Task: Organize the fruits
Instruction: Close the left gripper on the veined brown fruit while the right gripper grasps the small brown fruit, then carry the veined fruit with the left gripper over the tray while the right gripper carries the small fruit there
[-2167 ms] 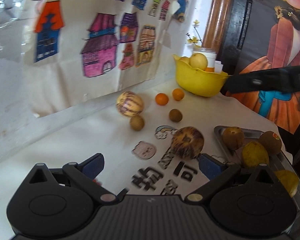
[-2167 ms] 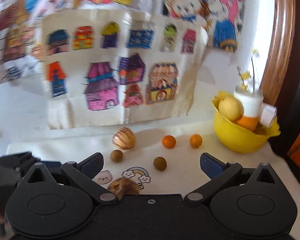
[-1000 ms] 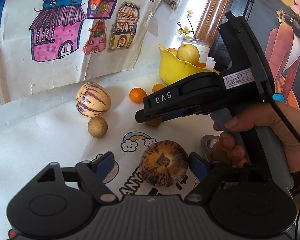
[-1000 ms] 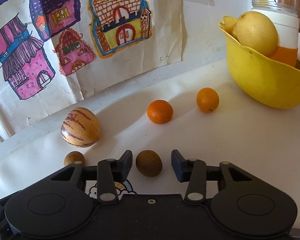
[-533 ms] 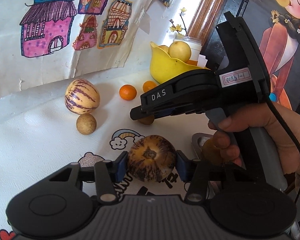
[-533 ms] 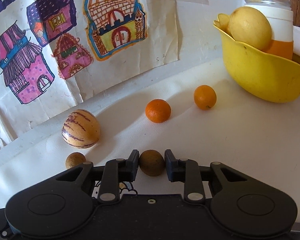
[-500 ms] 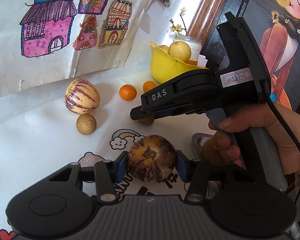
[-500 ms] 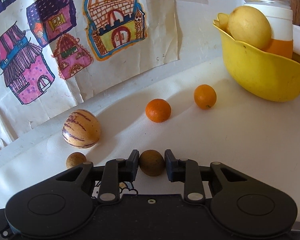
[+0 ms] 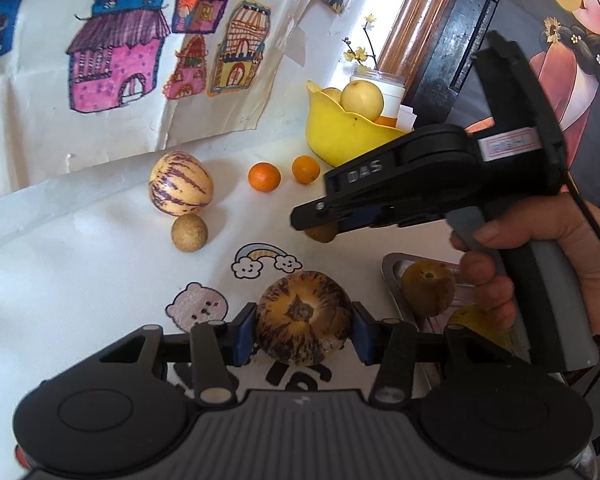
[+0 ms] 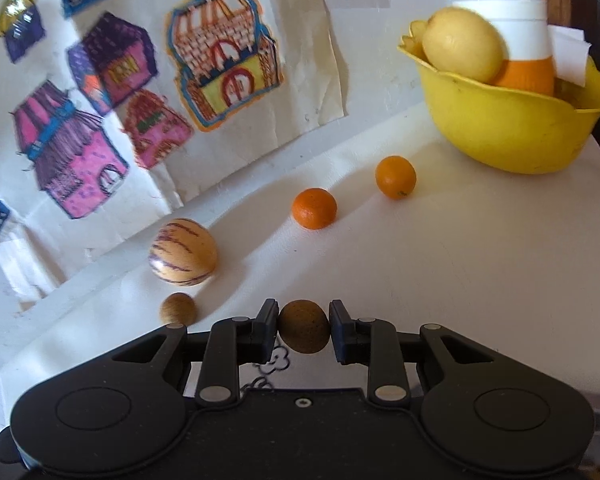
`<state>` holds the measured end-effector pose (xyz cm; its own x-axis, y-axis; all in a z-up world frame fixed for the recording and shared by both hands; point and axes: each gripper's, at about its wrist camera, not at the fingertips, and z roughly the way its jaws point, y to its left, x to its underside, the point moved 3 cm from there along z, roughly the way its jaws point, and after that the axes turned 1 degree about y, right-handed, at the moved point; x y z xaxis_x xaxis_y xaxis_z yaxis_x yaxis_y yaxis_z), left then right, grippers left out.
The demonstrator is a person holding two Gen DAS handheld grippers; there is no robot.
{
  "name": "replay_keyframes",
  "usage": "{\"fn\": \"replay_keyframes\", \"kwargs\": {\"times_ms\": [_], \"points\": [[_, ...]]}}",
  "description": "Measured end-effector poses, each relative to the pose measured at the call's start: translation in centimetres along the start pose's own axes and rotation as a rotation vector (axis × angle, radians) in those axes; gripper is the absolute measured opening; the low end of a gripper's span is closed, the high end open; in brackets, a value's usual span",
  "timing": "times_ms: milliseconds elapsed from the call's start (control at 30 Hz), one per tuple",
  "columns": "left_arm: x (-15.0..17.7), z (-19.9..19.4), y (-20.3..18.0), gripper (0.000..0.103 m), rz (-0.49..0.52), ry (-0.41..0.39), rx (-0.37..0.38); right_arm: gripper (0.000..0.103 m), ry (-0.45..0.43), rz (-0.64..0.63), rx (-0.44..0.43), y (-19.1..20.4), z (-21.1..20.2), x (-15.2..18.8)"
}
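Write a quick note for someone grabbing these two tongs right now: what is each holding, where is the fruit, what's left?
Left tongs: shut on the dark striped melon, low over the white cloth.
Right tongs: shut on a small brown fruit, lifted just off the cloth.
Done: some fruit already lies in the metal tray on the right.
Left on the cloth: pale striped melon, one brown fruit, two oranges.
The yellow bowl holds a pale fruit and a jar.
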<state>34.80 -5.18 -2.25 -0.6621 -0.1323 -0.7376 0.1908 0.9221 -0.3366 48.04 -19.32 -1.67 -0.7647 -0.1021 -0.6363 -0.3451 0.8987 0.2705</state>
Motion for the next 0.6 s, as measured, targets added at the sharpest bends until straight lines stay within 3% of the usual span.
{"fn": "replay_keyframes", "kwargs": {"times_ms": [600], "points": [[0.3, -7.6, -5.8, 0.052, 0.072, -0.068, -0.006, 0.029, -0.124, 0.005, -0.042, 1.3, -13.1, 3.9]]}}
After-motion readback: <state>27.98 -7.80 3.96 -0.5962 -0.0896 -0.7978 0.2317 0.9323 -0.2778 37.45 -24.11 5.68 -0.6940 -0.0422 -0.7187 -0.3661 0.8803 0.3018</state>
